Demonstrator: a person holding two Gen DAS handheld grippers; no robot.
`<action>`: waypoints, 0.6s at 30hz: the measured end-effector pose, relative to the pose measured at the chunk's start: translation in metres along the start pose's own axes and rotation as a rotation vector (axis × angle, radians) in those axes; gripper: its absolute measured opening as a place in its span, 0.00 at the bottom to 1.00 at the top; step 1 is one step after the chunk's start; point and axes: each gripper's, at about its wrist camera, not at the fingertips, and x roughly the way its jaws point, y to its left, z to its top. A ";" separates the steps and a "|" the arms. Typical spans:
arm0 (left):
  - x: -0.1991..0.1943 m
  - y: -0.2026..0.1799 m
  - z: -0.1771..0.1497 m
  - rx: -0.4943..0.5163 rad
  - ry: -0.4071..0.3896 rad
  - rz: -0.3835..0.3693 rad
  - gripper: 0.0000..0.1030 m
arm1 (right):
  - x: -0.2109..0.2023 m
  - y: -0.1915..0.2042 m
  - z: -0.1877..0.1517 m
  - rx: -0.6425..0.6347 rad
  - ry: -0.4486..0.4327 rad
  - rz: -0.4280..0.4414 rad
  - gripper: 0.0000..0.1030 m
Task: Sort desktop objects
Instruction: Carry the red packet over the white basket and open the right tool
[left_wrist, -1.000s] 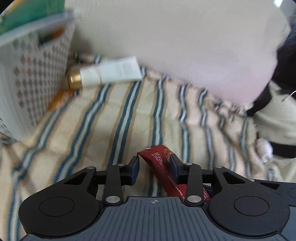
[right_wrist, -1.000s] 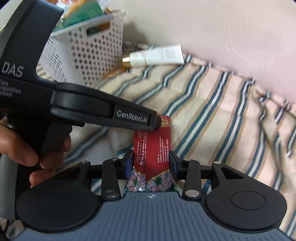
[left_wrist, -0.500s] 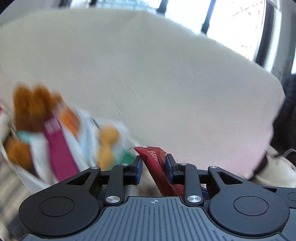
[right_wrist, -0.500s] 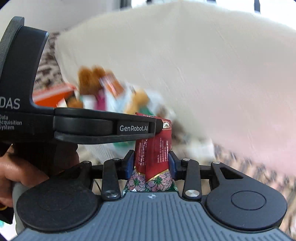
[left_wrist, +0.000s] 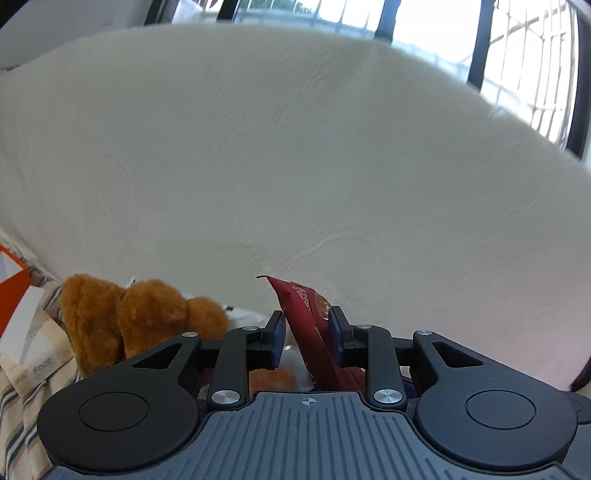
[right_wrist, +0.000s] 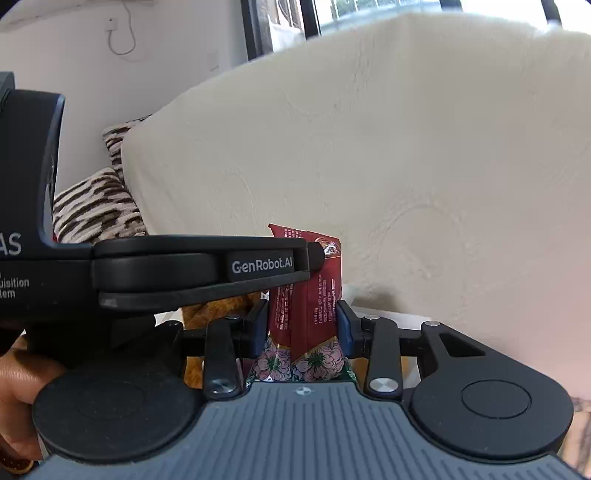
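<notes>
- Nearest, right gripper (right_wrist: 301, 325): jaws partly closed, both pads pressed flat against the sides of a red packet (right_wrist: 306, 295); held firmly by the look of it.
- Packet upright, long axis pointing up and away from the gripper, floral end down by the gripper body, torn-looking top edge free above.
- Left gripper (left_wrist: 306, 338): narrower gap, same packet (left_wrist: 314, 332) between the jaws; right pad touching it, left pad seemingly just clear, so grip there uncertain.
- Seen from the right, left gripper's finger (right_wrist: 258, 266) crossing level in front of the packet's upper part, touching or nearly so.
- Judged: two-handed carry, right gripper bearing the load; coming move likely a drop, packet straight ahead of both.
- Just beyond and below left: brown plush toy (left_wrist: 122, 321), partly hidden behind the jaws; probably the bin's contents, bin itself not visible.
- Further left: orange-and-white box (left_wrist: 20, 302) on striped cloth (left_wrist: 14, 413).
- Farthest: cream cushion (left_wrist: 295, 166) filling the view, window bars (left_wrist: 484, 44) above.
</notes>
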 end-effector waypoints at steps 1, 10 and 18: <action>0.007 0.003 -0.001 0.004 0.009 0.000 0.29 | 0.007 -0.001 -0.002 0.000 0.010 -0.003 0.41; 0.029 0.023 -0.003 0.026 0.013 -0.007 0.45 | 0.031 -0.001 -0.011 -0.033 0.020 -0.041 0.45; 0.025 0.025 -0.009 0.004 -0.019 -0.004 0.66 | 0.031 0.000 -0.015 -0.044 0.015 -0.036 0.55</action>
